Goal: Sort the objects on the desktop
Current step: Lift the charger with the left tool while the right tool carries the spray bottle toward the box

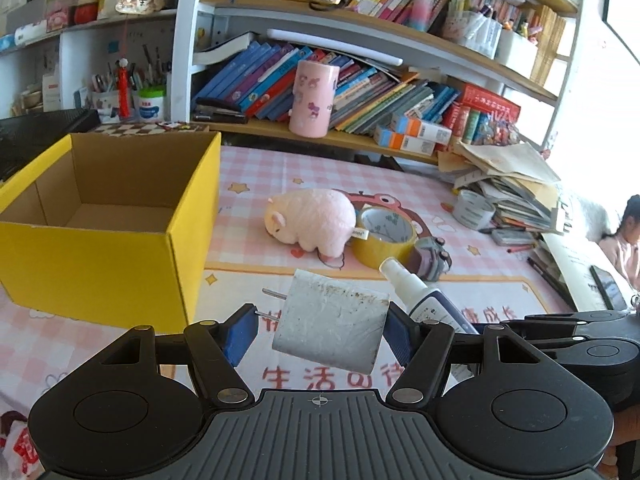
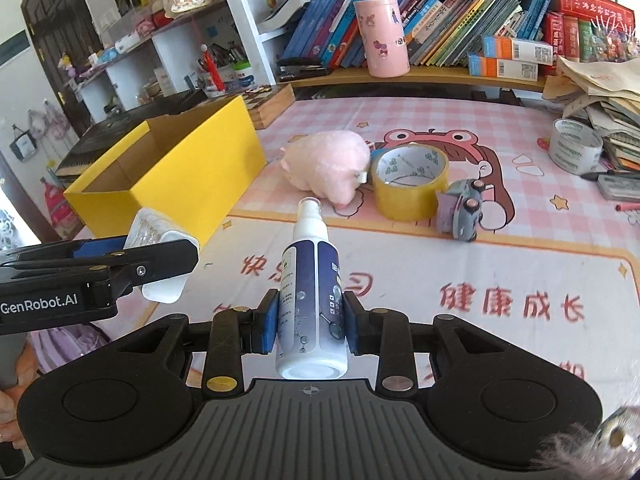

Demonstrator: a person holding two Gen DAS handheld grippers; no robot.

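Left gripper (image 1: 320, 334) clamped on plug (image 1: 332, 322); right gripper (image 2: 310, 326) on bottle (image 2: 310, 280) (upright). Tape rolls: two (image 2: 410, 184) (image 2: 574, 150). Box (image 1: 100, 220): one.

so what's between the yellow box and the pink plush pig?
Nothing: bare pink checked tablecloth separates the yellow box from the plush pig, clearest in the right wrist view.
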